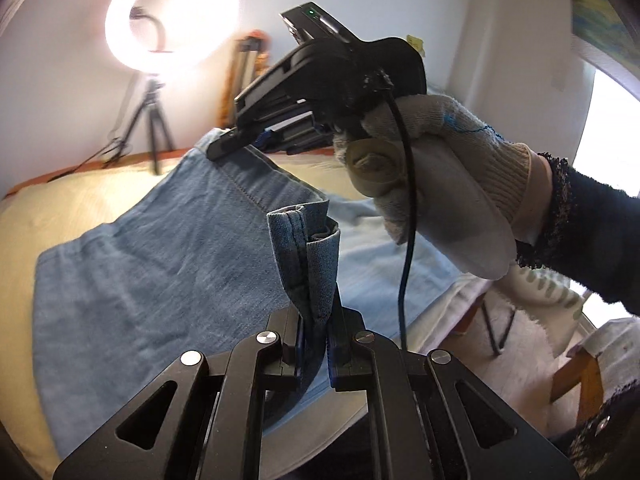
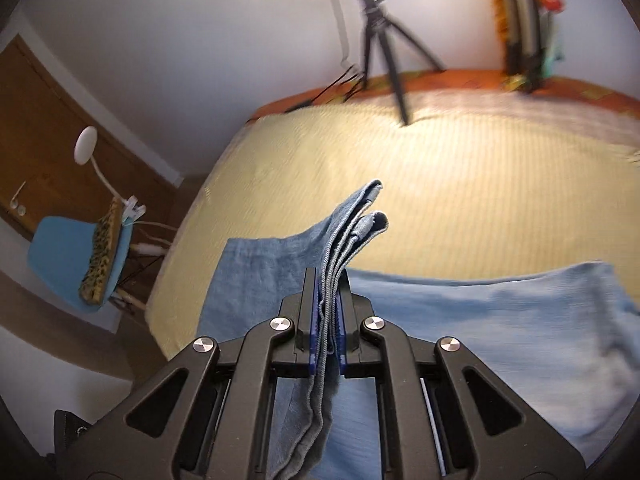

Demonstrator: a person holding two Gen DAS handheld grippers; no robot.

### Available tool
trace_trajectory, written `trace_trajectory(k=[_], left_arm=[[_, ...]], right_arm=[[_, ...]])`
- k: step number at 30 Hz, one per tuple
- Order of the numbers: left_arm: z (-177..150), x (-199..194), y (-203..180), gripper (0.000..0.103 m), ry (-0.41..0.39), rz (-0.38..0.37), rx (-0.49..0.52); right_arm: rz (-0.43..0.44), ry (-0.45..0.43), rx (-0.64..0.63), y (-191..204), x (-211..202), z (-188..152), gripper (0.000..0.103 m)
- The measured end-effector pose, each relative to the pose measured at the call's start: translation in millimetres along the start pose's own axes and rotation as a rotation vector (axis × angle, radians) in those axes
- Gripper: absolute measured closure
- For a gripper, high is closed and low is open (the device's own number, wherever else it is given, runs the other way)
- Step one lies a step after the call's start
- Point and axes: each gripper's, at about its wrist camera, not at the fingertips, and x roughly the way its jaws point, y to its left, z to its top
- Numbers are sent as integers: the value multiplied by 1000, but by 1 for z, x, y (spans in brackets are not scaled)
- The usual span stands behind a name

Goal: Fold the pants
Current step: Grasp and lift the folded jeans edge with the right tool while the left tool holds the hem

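My left gripper (image 1: pixel 316 344) is clamped on a hem fold of the pants (image 1: pixel 160 264); my right gripper (image 2: pixel 329 332) pinches stacked denim edges. The jeans lie across the bed (image 2: pixel 460 208), whose far half lies bare up to its edge.

Each camera is set just behind its own tool, very near, and is pointed forward and down at the bed (image 2: pixel 460 200). The blue pants (image 1: pixel 160 264), the yellow bed and the tripod (image 2: pixel 380 36) are seen in both views.
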Motion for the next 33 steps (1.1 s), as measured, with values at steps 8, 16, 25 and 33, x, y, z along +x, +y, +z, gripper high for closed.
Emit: trace_trajectory(k=[8, 16, 25, 33], left_arm=[[20, 36, -33, 96, 30, -126, 52], [40, 64, -74, 96, 34, -203, 132], [59, 104, -130, 96, 37, -306, 222], [66, 141, -168, 96, 61, -374, 265]], right_arm=[[-100, -33, 21, -51, -43, -6, 95], [-168, -89, 27, -93, -92, -9, 96], [-274, -138, 58, -145, -151, -19, 96], [-352, -148, 109, -197, -192, -24, 96]])
